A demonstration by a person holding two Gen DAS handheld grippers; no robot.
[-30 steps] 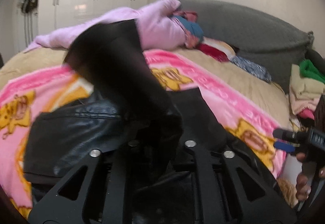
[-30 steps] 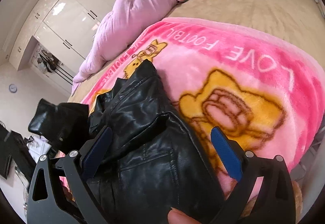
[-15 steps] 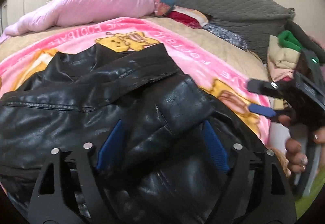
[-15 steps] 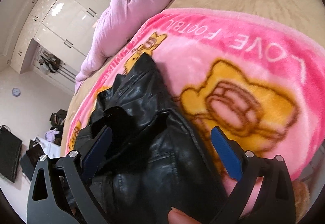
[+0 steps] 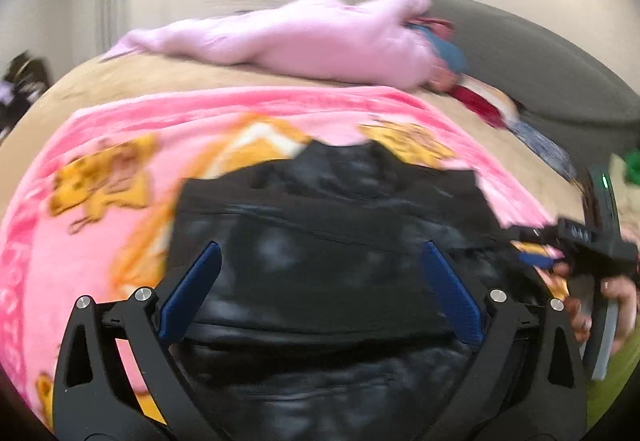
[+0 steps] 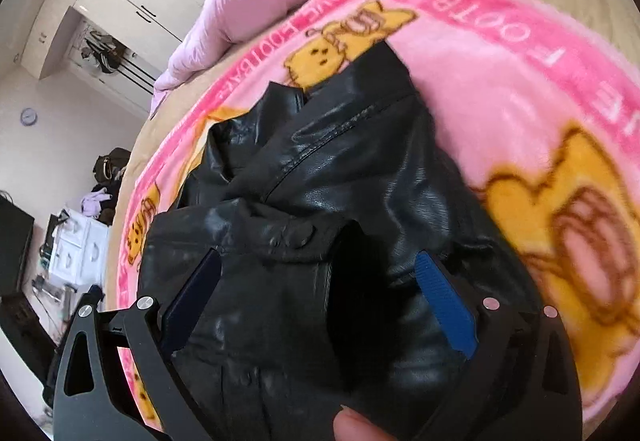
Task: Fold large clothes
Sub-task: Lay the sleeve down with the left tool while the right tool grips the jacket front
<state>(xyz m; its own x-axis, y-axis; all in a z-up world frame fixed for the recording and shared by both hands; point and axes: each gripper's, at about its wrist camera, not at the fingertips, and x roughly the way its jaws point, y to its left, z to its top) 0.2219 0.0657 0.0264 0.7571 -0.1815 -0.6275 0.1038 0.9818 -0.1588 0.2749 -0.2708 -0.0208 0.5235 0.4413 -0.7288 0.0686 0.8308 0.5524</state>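
Left hand-held gripper (image 5: 316, 293), right hand-held gripper (image 6: 316, 297): both spread wide, holding nothing. Jacket (image 6: 320, 201) directly ahead: stiff leather may spring open if you pinch one layer.

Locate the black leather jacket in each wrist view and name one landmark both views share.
Left wrist: black leather jacket fills the lower centre, between the open left gripper fingers.
Right wrist: it runs from centre to bottom, under the open right gripper.
Shared landmark: pink cartoon blanket beneath it.
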